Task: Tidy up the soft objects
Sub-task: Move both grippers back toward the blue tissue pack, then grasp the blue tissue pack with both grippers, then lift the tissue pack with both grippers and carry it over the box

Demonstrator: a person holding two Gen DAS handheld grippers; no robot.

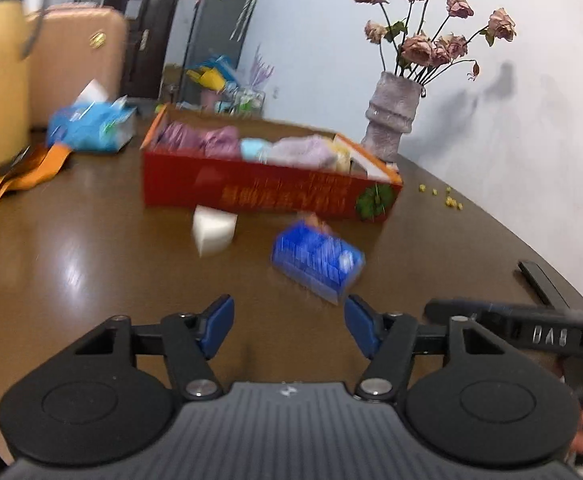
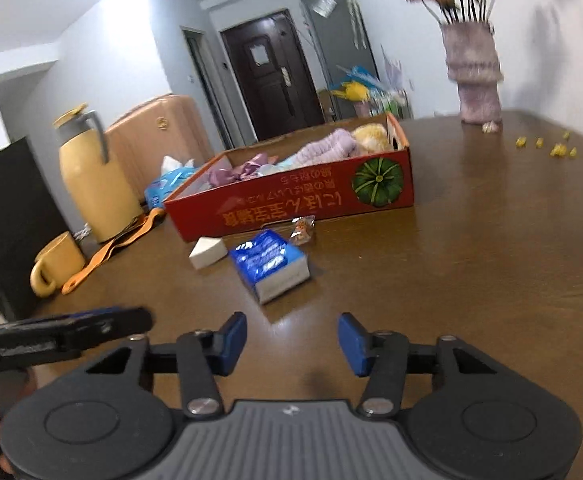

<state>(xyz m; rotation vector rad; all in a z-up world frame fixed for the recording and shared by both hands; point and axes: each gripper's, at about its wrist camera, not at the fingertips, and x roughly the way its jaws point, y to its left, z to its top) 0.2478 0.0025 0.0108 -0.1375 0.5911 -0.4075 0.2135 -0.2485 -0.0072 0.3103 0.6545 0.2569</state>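
Observation:
A long red cardboard box [image 1: 259, 190] [image 2: 291, 208] lies on the brown table and holds several soft items in purple, light blue and yellow. In front of it lie a white sponge wedge [image 1: 213, 229] [image 2: 208, 252], a blue tissue pack [image 1: 317, 258] [image 2: 269, 266] and a small orange snack wrapper [image 2: 302, 229]. My left gripper [image 1: 289, 324] is open, empty, low over the table just short of the tissue pack. My right gripper [image 2: 291, 338] is open too, with nothing between its blue pads, a little nearer than the pack.
A grey vase of dried roses [image 1: 391, 120] [image 2: 473, 76] stands at the back right with yellow crumbs [image 2: 547, 146] nearby. On the left are a yellow thermos jug [image 2: 91, 176], a yellow mug [image 2: 55, 264], an orange strap [image 2: 111, 246] and a blue tissue bag [image 1: 91, 122]. A pink suitcase [image 1: 79, 56] stands behind.

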